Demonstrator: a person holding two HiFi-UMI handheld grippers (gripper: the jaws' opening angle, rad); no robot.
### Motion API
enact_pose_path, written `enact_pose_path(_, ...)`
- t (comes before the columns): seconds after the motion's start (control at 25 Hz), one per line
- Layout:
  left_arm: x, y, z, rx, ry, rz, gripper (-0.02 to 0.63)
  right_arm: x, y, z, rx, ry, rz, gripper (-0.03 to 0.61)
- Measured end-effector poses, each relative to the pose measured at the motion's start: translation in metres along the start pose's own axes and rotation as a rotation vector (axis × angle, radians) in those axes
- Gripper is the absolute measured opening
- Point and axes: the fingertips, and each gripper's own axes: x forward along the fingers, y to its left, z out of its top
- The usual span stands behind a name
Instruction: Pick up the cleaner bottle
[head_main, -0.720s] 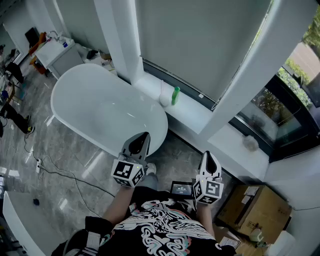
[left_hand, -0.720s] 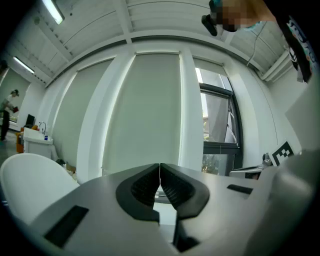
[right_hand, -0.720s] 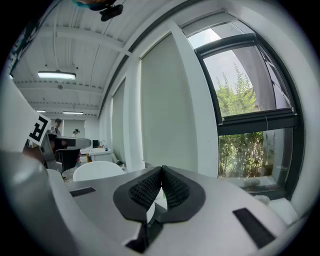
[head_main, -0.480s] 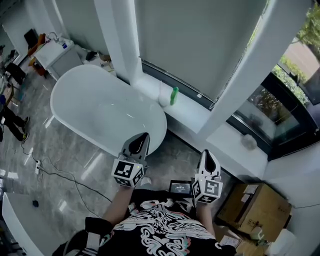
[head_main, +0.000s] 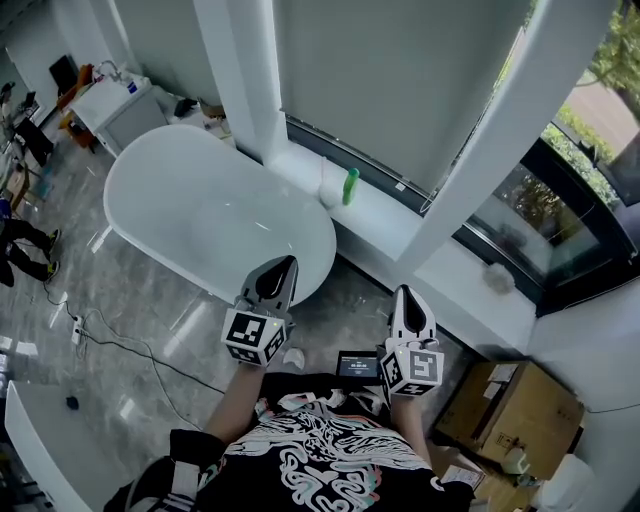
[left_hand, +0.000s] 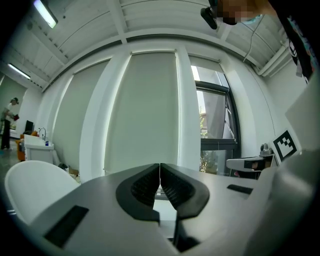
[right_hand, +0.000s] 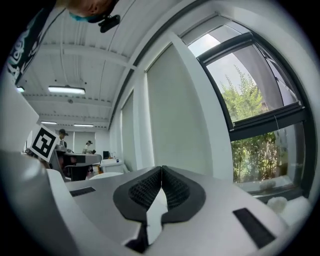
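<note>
A green cleaner bottle stands upright on the white window ledge, beside a white round object, behind the right end of the bathtub. My left gripper is held level over the tub's near rim, well short of the bottle, jaws shut with nothing between them. My right gripper is level over the floor, right of the left one, also shut and empty. In the left gripper view and the right gripper view the tips meet; the bottle is hidden in both.
A white oval bathtub fills the left-middle. White pillars frame the blinds. A white vanity stands at far left, cables trail on the marble floor, and a cardboard box sits at the lower right.
Both grippers have shifted slightly forward toward the ledge; their jaws stay shut. The bottle has not moved.
</note>
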Motion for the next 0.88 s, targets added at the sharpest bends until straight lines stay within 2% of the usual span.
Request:
enact_pose_path(0.32,-0.015,-0.005,0.001,-0.004,-0.011,0.035,0.018,-0.011,0.007,0.006,0.050,-0.041,0.059,0.026)
enact_pose_path(0.56,-0.012,0.005,0.002,0.016,0.000,0.063,0.018,0.003,0.011,-0.005,-0.038,0.034,0.035,0.026)
enact_pose_path(0.88,0.017,0.040,-0.011,0.018,0.022,0.049,0.018,0.046,0.021,-0.020,-0.064,0.082,0.022,0.028)
